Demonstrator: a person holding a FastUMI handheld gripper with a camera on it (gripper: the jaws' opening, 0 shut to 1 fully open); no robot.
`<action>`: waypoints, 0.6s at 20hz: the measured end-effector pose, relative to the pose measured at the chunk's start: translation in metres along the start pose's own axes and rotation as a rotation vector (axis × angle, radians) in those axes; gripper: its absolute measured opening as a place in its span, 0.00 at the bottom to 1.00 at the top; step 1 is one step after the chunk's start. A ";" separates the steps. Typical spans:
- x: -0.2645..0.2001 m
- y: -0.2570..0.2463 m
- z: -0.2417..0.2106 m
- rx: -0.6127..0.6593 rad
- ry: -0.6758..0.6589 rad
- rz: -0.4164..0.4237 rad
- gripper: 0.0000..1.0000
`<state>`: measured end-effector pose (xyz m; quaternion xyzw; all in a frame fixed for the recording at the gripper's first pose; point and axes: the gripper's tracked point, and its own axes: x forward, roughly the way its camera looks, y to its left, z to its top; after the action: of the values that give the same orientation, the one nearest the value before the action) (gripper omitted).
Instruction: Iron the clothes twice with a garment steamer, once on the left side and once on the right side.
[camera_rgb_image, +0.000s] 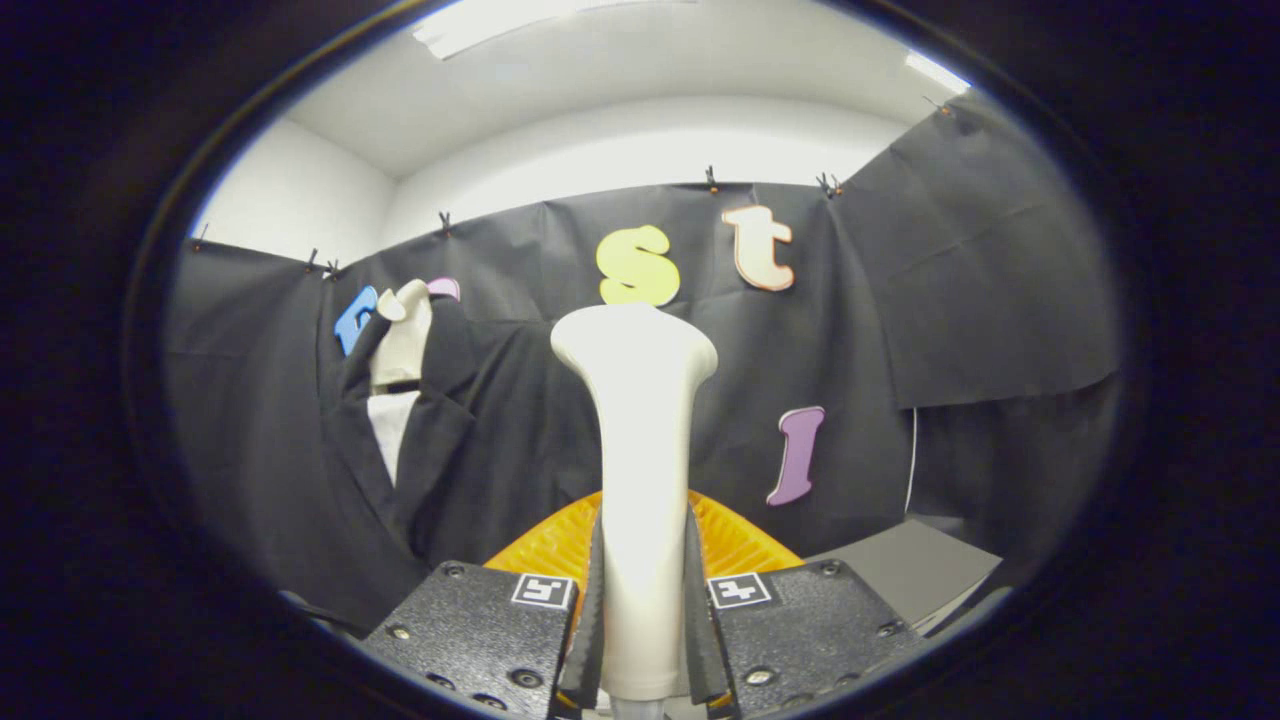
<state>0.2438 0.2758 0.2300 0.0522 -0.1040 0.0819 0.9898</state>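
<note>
A: Holding item one: a cream-white plastic garment steamer (640, 480) with a slim handle and a flared head, upright between the fingers. The gripper (643, 620) has its two black serrated fingers (592, 610) closed narrow, one pressed on each side of the handle. Grip looks firm and centred.

B: Item two?

A: A black suit jacket (420, 440) with a white shirt front, hung on a cream dress form (405, 340) against the black cloth wall (900, 330). It lies beyond the fingers and off to their left, well apart from the steamer head. No contact between head and fabric.

B: Anything nearer?

A: An orange ribbed plastic tray or stand (740, 540) just behind the handle, low, partly hidden by it. I cannot tell exactly what it is. A grey tabletop (910, 570) shows to the right of the fingers.

B: Step in hand, then?

A: By my judgement, the carry: steamer lifted, neither pass begun on the garment.

B: Next move?

A: It calls for swinging the head left and forward to one side of the jacket front, face toward the cloth, then a downward stroke. The grip must not twist, or the head will turn away from the fabric.
</note>
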 end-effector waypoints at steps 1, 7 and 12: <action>-0.003 0.013 0.008 -0.006 -0.012 0.008 0.36; 0.007 0.084 0.022 -0.037 -0.051 0.053 0.36; 0.028 0.122 0.023 -0.069 -0.050 0.062 0.36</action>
<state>0.2451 0.3970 0.2688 0.0169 -0.1331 0.1076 0.9851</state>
